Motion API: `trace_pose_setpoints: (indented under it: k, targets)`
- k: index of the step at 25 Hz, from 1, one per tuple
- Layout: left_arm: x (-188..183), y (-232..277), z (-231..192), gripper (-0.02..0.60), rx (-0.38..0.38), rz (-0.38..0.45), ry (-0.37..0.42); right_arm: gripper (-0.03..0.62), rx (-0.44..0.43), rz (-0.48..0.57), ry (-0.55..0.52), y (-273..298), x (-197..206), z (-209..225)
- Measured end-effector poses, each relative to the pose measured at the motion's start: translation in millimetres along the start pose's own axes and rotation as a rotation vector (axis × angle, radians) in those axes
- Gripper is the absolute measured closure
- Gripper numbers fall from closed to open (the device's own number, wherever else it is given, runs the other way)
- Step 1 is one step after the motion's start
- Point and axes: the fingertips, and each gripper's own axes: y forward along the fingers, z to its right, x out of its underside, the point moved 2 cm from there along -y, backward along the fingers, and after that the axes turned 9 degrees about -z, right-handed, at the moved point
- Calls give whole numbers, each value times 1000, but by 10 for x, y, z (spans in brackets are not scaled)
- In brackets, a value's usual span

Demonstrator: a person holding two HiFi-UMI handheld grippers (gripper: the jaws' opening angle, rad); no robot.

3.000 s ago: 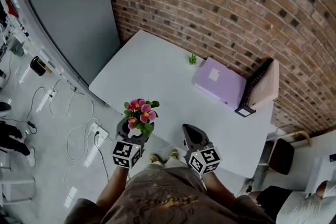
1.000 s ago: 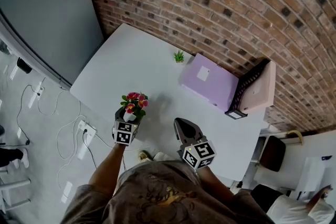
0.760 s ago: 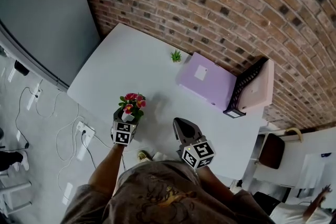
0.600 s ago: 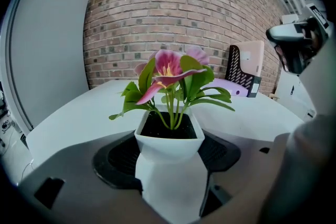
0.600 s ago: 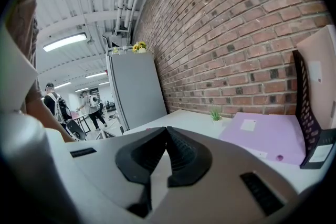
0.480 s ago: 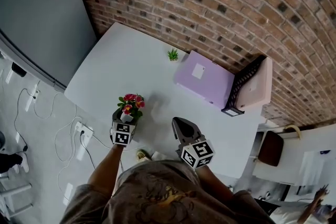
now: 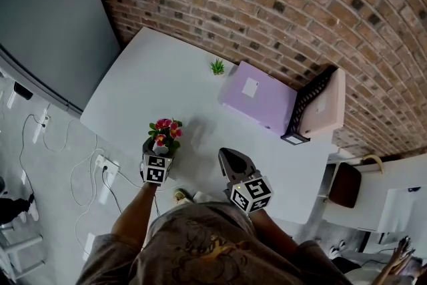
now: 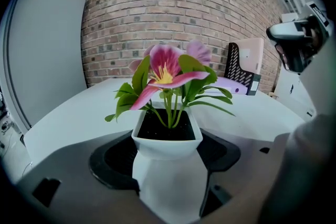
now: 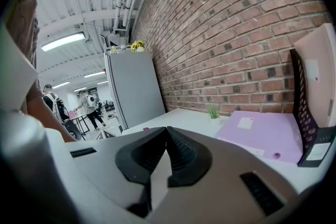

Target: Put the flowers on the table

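Flowers (image 7: 166, 131) advanced, perhaps over table (image 7: 160, 77), between jaws

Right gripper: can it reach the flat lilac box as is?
Probably yes. The right gripper, jaws shut and empty, hovers over the white table's near edge; bare tabletop lies between it and the flat lilac box. The left gripper, holding the white flower pot, is well aside.

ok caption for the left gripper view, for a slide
Left hand-held gripper shut on a white flower pot, pink bloom upright, table and brick wall ahead.
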Motion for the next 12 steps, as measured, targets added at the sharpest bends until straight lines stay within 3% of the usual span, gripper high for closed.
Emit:
trace_pose_setpoints:
  k: [12]
  targets:
    - [7, -95, 87, 225, 9, -19, -4, 592, -10, 1, -1, -39, 16, -21]
